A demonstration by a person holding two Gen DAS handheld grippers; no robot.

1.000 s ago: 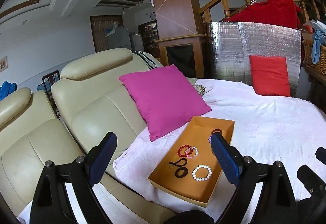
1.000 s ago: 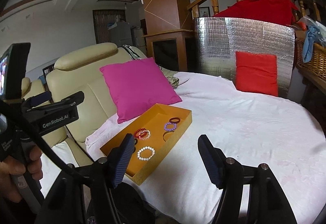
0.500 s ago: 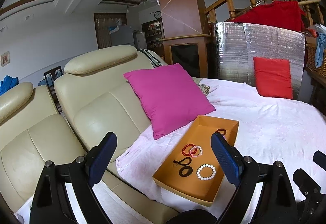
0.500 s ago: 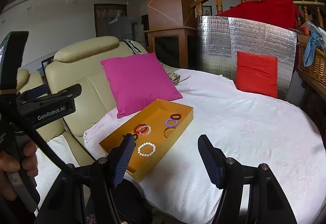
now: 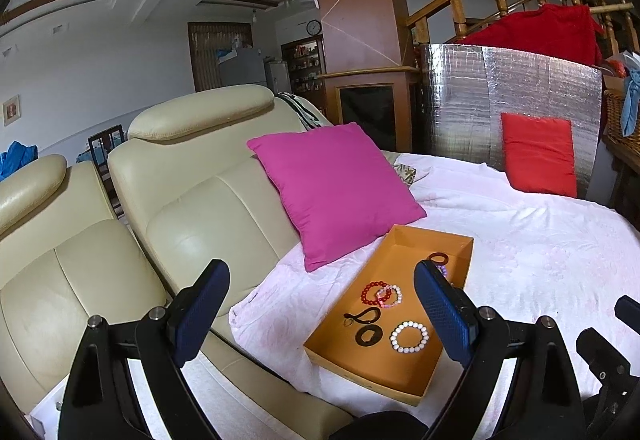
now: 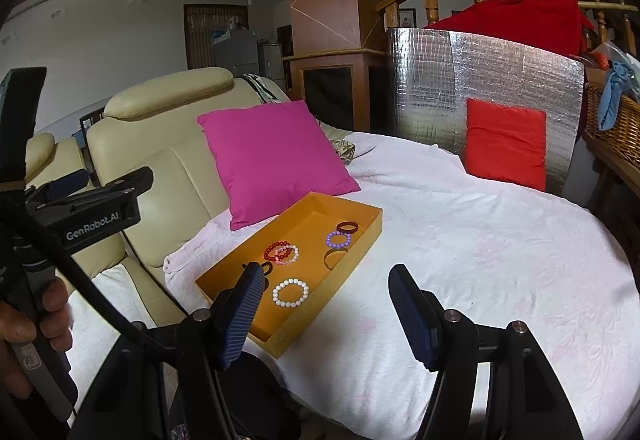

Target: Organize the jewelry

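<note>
Right gripper (image 6: 324, 280) wide apart above orange tray (image 6: 362, 246) holding beaded bracelets (image 6: 291, 292).

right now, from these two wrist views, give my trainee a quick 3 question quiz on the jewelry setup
1. True or false: the white bead bracelet lies inside the orange tray.
2. Which cushion touches the tray's far left corner? A) magenta cushion B) red cushion
3. Fill in: both the left hand-held gripper and right hand-held gripper are ____ and hold nothing.

Key: 1 true; 2 A; 3 open
</note>
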